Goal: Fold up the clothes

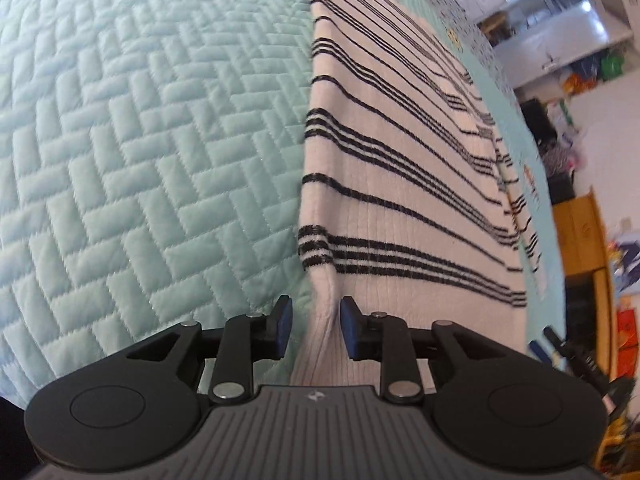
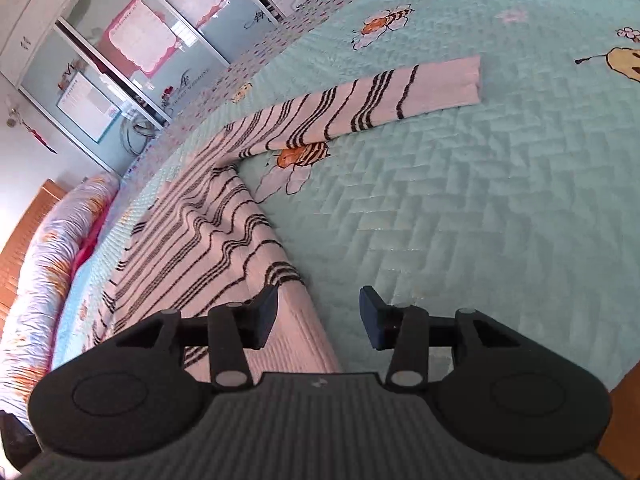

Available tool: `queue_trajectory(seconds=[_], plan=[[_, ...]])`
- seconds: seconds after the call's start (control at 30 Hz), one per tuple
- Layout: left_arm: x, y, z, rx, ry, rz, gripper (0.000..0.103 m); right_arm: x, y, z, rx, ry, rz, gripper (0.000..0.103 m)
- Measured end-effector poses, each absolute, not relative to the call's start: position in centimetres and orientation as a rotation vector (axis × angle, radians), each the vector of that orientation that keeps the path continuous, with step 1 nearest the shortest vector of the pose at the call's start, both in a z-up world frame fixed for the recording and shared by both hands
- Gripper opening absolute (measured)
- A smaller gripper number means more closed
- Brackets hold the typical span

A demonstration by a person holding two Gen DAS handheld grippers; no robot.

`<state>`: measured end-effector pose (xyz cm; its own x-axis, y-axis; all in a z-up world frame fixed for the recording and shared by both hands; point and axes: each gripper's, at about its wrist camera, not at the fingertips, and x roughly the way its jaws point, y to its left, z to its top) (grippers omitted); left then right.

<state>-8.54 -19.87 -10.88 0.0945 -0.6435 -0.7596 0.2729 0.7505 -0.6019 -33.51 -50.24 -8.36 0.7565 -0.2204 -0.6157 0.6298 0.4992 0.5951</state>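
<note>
A white sweater with thin black stripes (image 1: 400, 168) lies flat on a light teal quilted bedspread (image 1: 140, 140). In the left wrist view my left gripper (image 1: 315, 326) is open, its blue-padded fingers either side of a raised fold at the sweater's plain hem corner. In the right wrist view the sweater (image 2: 208, 232) lies at left with one sleeve (image 2: 380, 100) stretched out to the right. My right gripper (image 2: 318, 314) is open over the hem's other corner, its left finger above the cloth, its right finger above the bedspread (image 2: 480, 220).
Bee and flower prints dot the bedspread (image 2: 384, 24). A rolled floral duvet (image 2: 44, 264) lies along the far left edge. A mirrored wardrobe (image 2: 120, 48) stands beyond the bed. Wooden furniture (image 1: 580, 236) and clutter stand off the bed's side.
</note>
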Motion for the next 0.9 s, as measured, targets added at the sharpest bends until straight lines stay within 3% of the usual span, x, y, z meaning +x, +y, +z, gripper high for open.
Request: queue_trajectory(seconds=[0.07,0.27,0.3,0.33,0.73,0.77,0.8,0.83,0.9], plan=[[-8.4,-19.7,-11.3,-0.394,1.323,-0.721,0.037,-33.8,-50.6,-8.6,0.926,0.505,-0.537,0.047],[-9.5,-21.1,-11.2,-0.346,1.302,-0.793,0.034,-35.0,-51.4,-8.9,0.939,0.491,-0.576,0.052],[-9.6,-21.5,-11.1,-0.318,1.29,-0.783,0.015,-34.8,-51.3,-8.9,0.924,0.51,-0.574,0.054],[-9.8,-21.8,-11.0,-0.285,1.284,-0.766,0.007,-34.5,-51.2,-9.0,0.908,0.531,-0.569,0.054],[-9.4,-21.6,-10.4,-0.27,1.266,-0.729,0.006,-31.6,-49.5,-9.7,0.807,0.662,-0.486,0.057],[-9.3,-21.4,-10.3,-0.277,1.265,-0.726,0.006,-31.3,-49.2,-9.6,0.787,0.679,-0.489,0.051],[-9.3,-20.9,-9.9,-0.277,1.254,-0.727,0.006,-31.0,-49.0,-9.5,0.776,0.697,-0.484,0.038],[-9.1,-20.7,-9.4,-0.278,1.238,-0.728,0.006,-30.8,-48.8,-9.5,0.789,0.713,-0.478,0.006],[-8.6,-20.2,-8.1,-0.275,1.202,-0.727,0.006,-30.4,-48.3,-9.4,0.822,0.733,-0.47,0.005]])
